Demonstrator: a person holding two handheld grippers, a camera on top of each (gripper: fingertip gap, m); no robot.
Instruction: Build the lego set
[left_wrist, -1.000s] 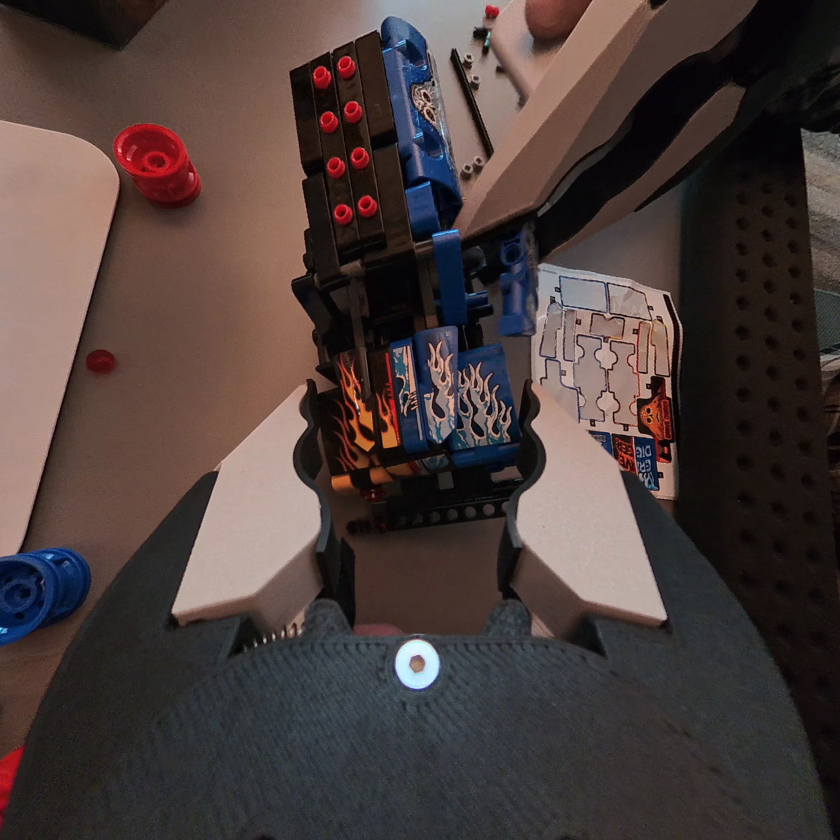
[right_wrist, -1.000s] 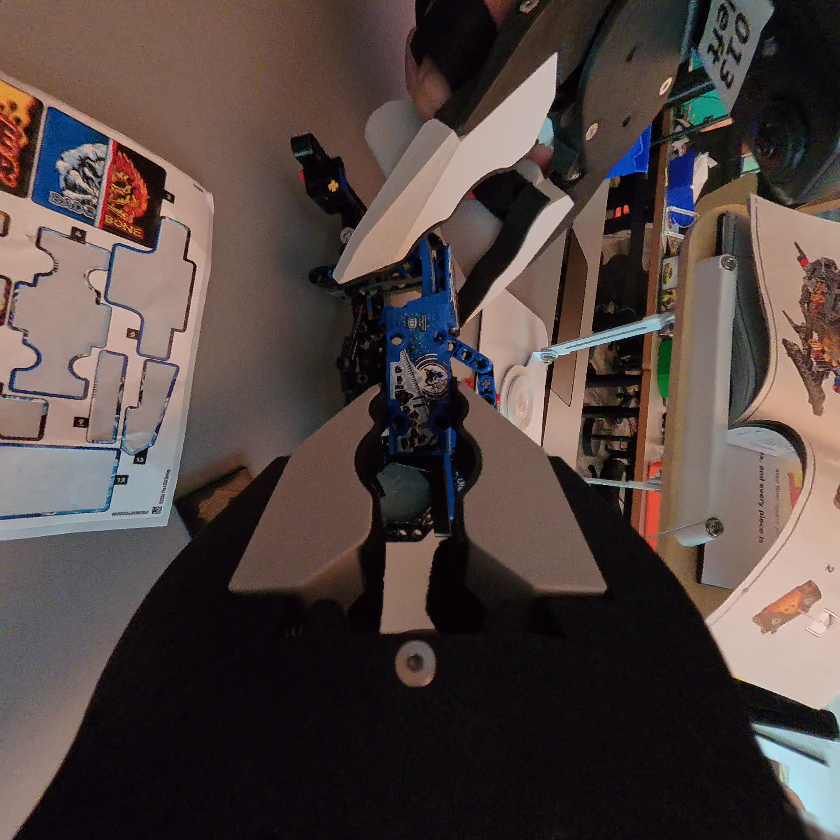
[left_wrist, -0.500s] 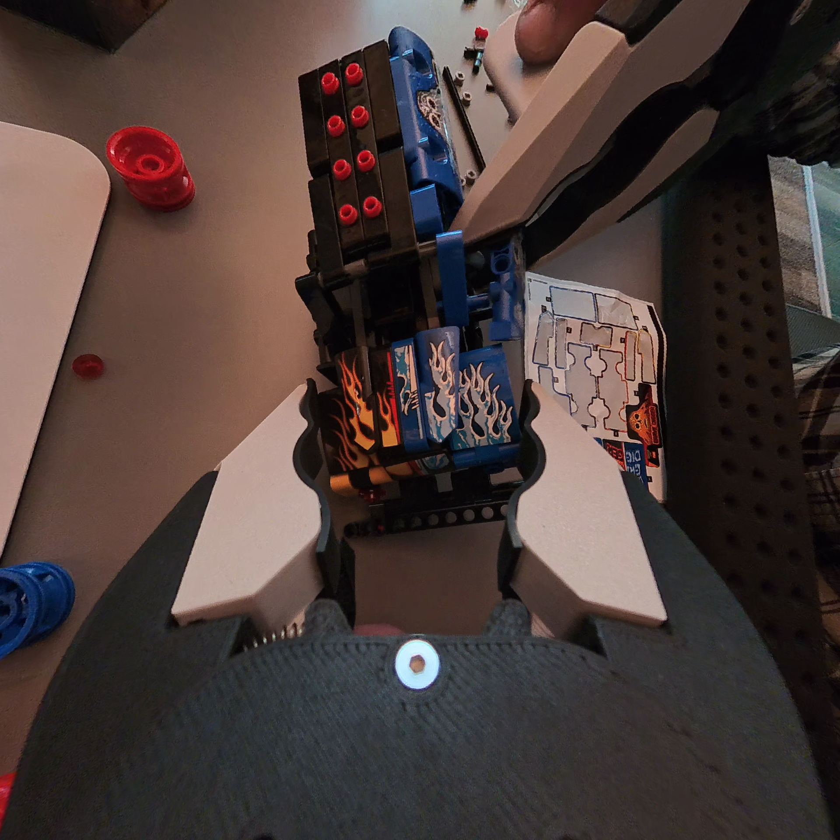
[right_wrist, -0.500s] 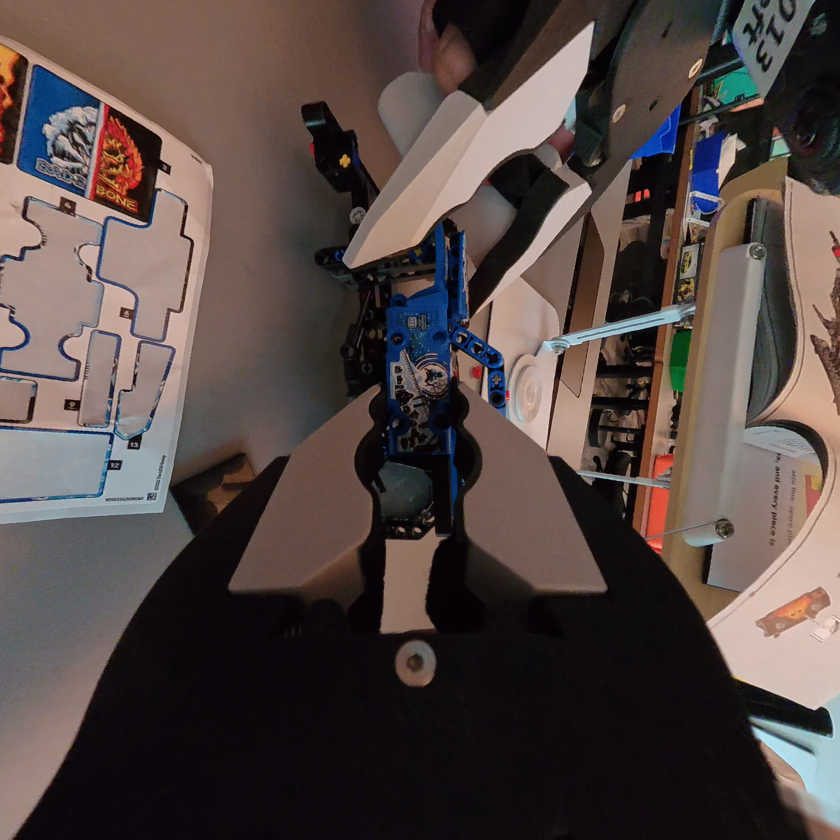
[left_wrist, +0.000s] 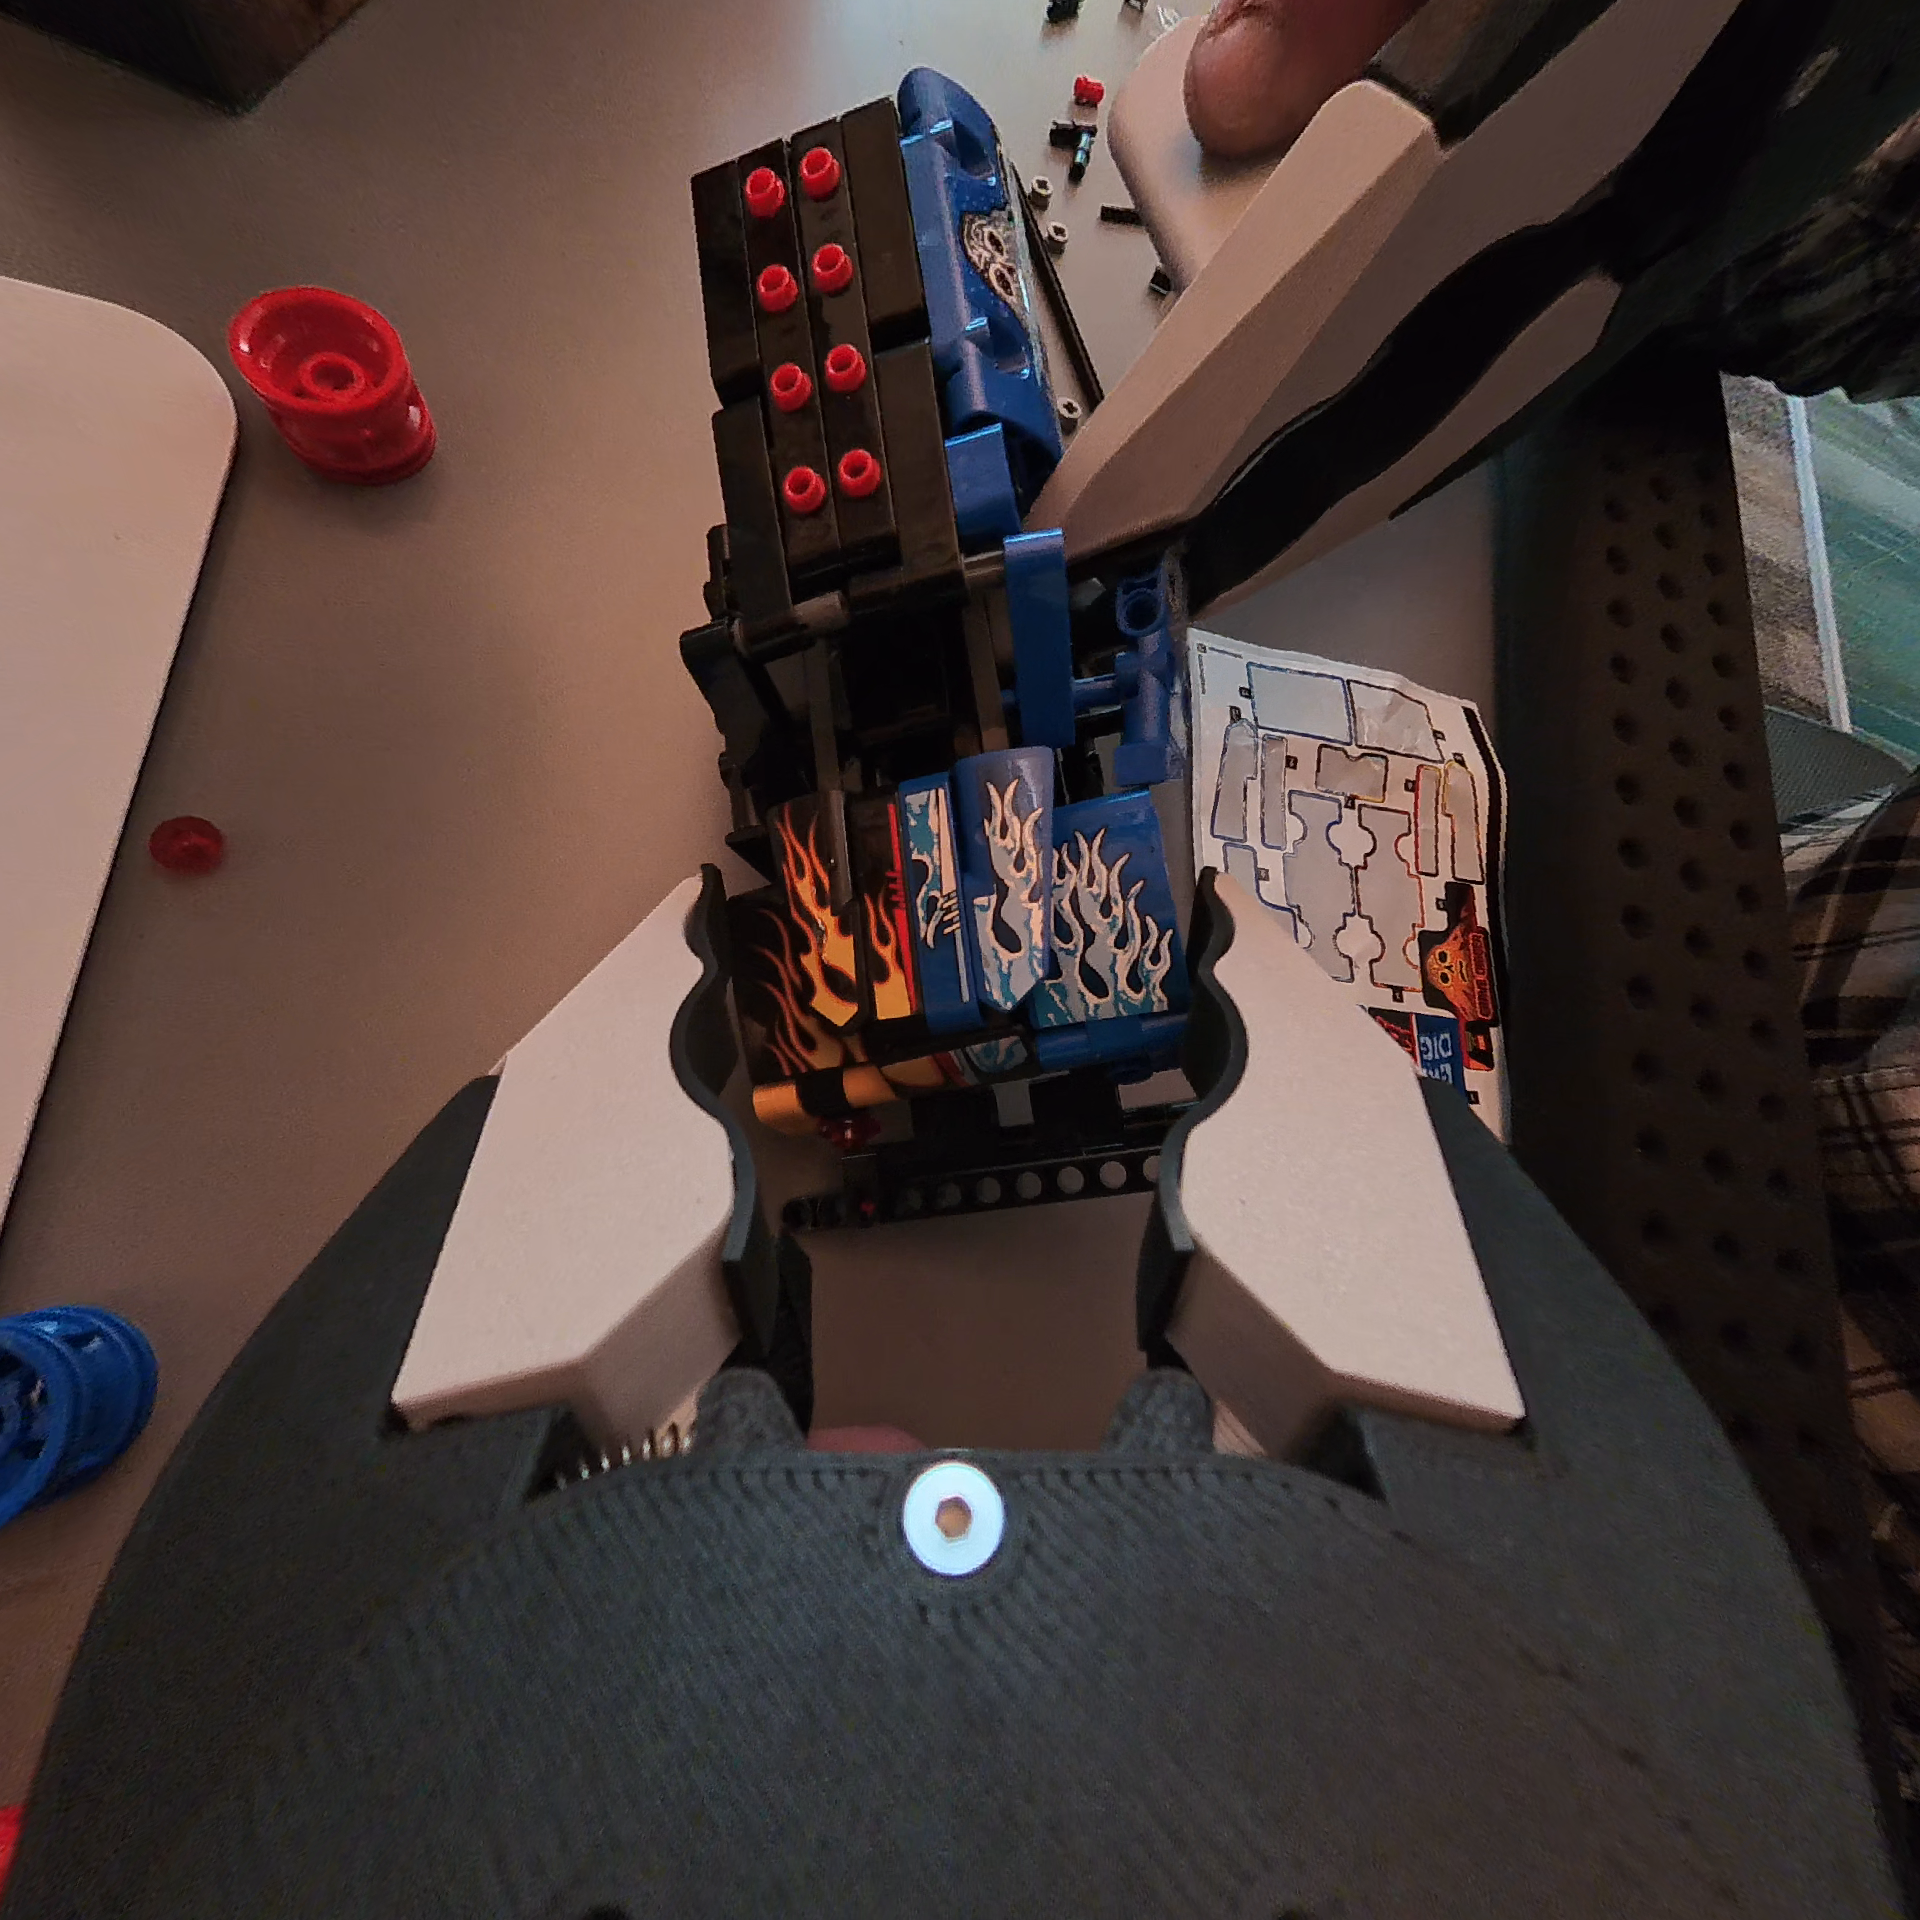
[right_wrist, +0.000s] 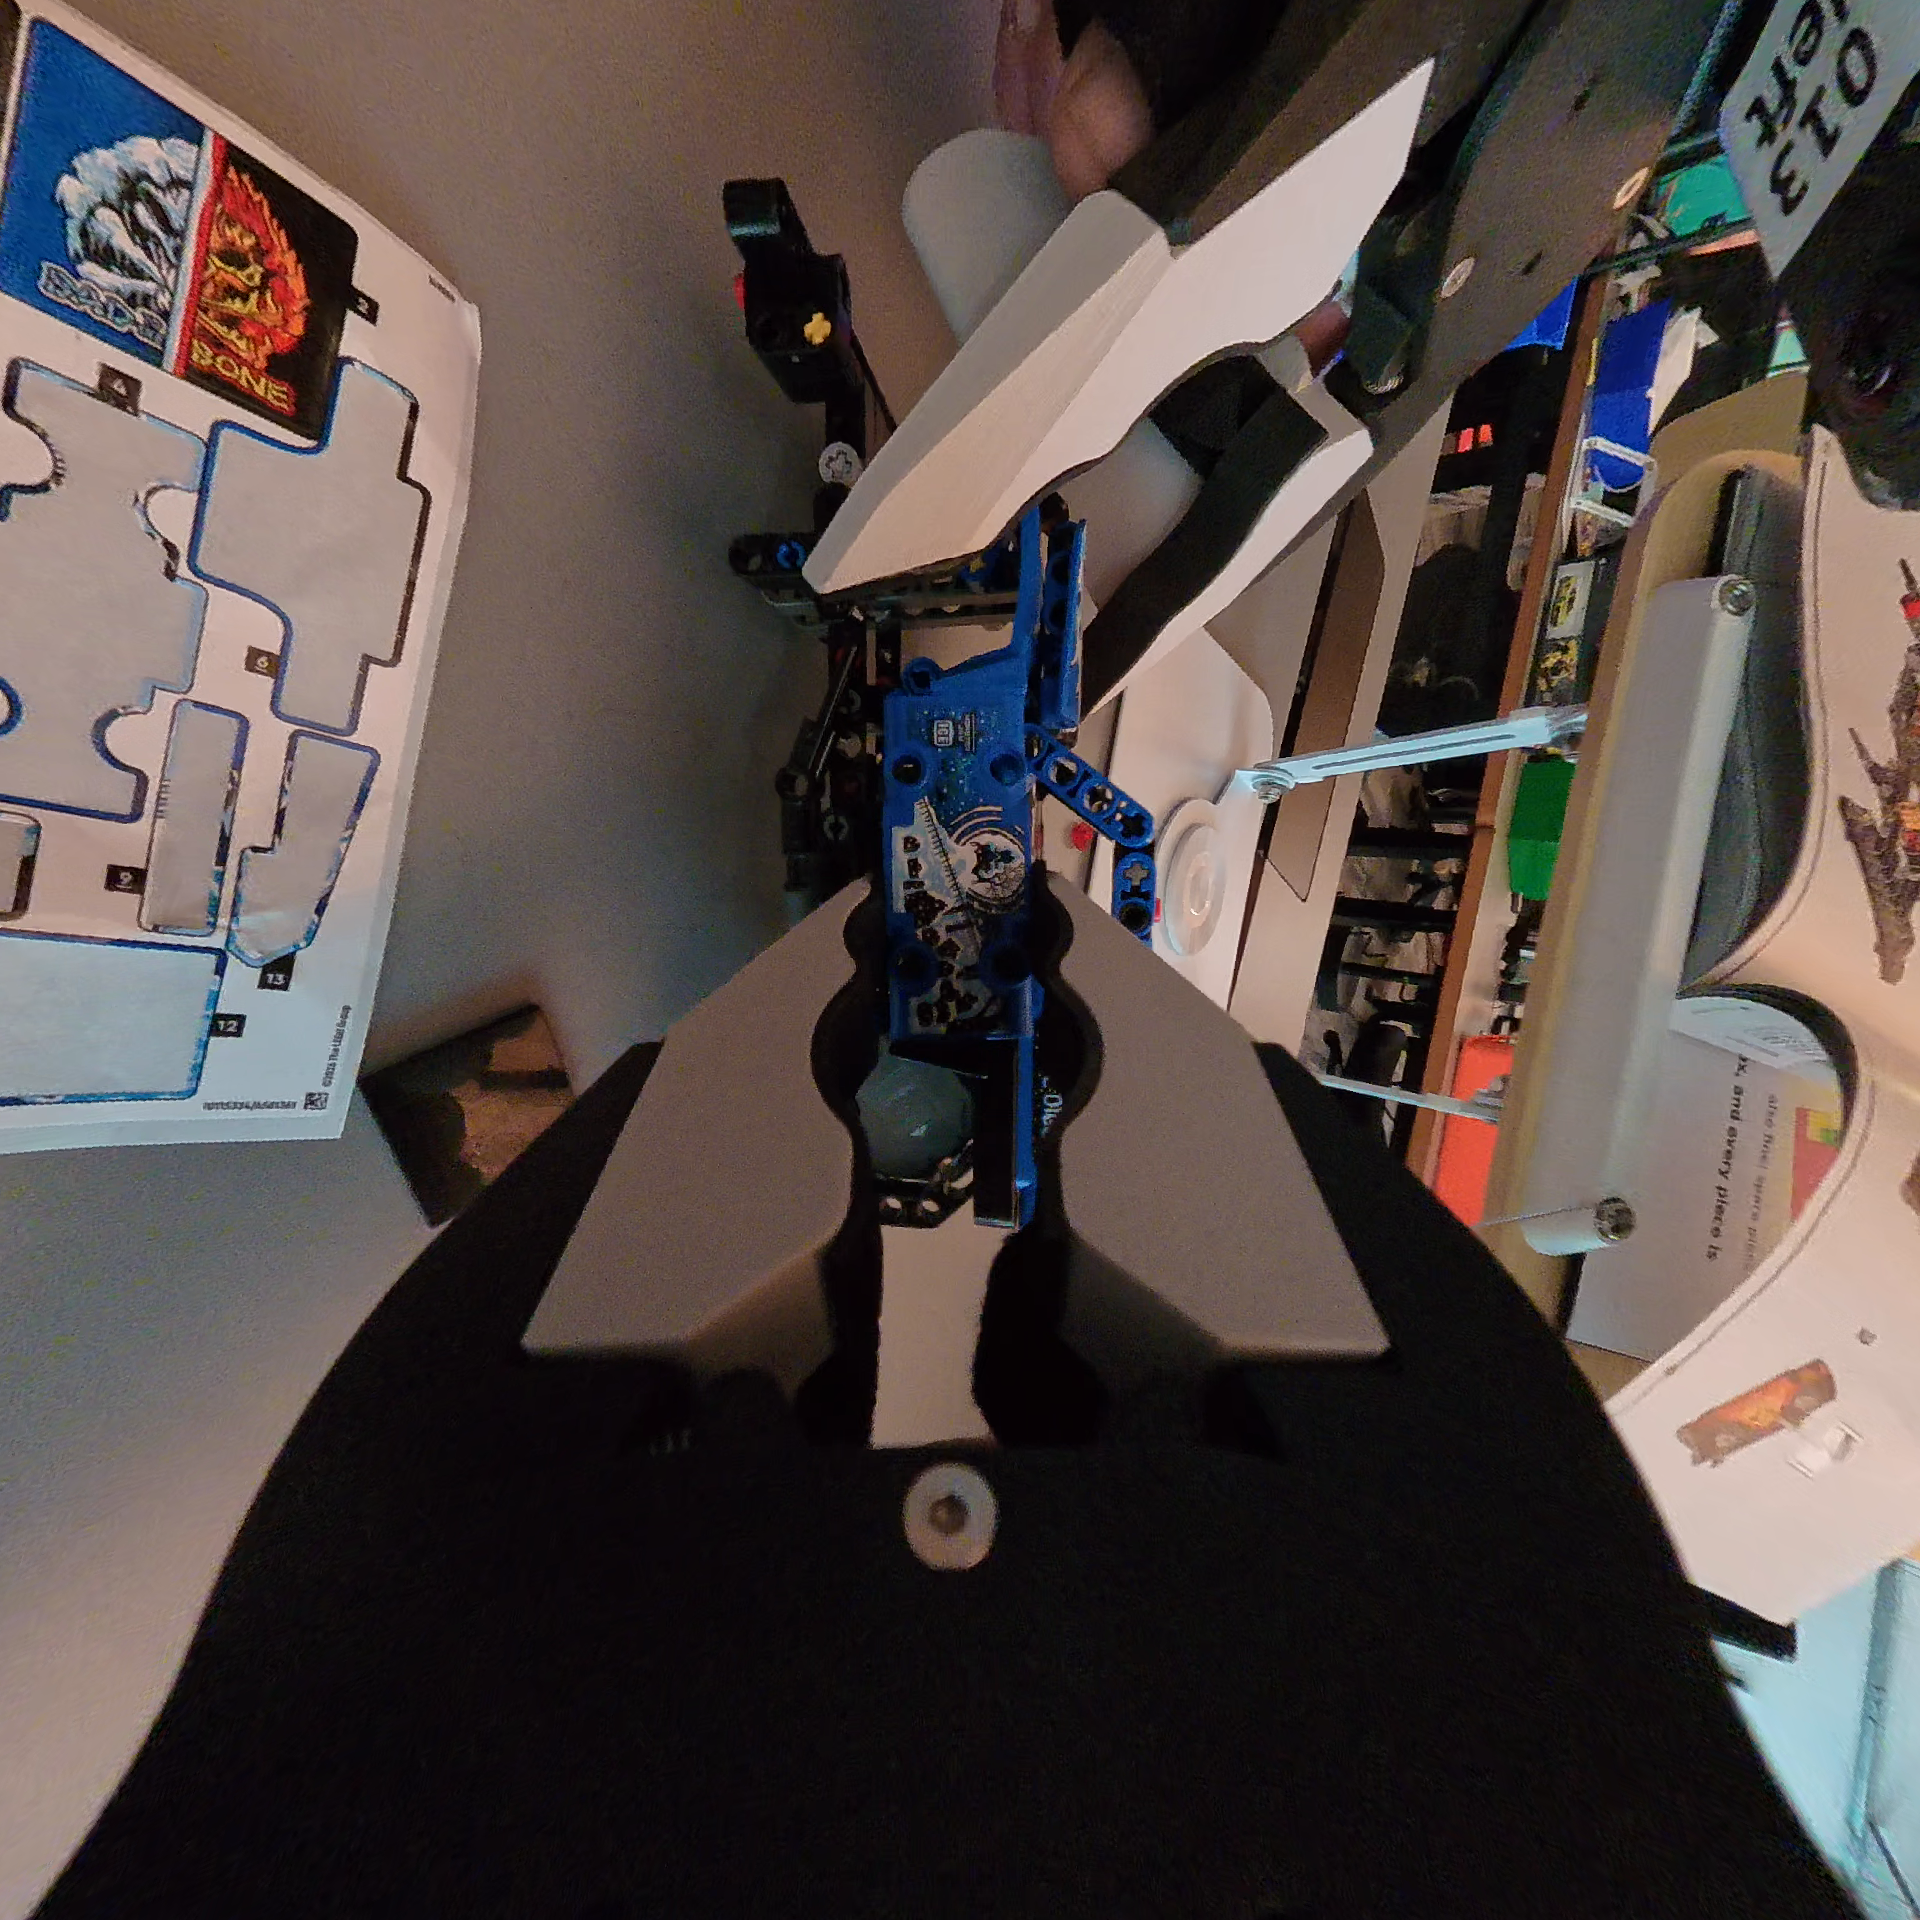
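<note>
Left gripper (left_wrist: 956, 977) clamped on flame-stickered end of lego truck (left_wrist: 894, 582), held over table (left_wrist: 499, 644). Right gripper (right_wrist: 961, 935) pinched narrow on its blue side panel (right_wrist: 961, 831). Sticker sheet (left_wrist: 1351, 821) just beside.

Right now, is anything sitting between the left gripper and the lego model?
Nothing visible. The left gripper already has its fingers on either side of the flame-stickered end of the lego model, and the right gripper grips its blue side panel.
</note>
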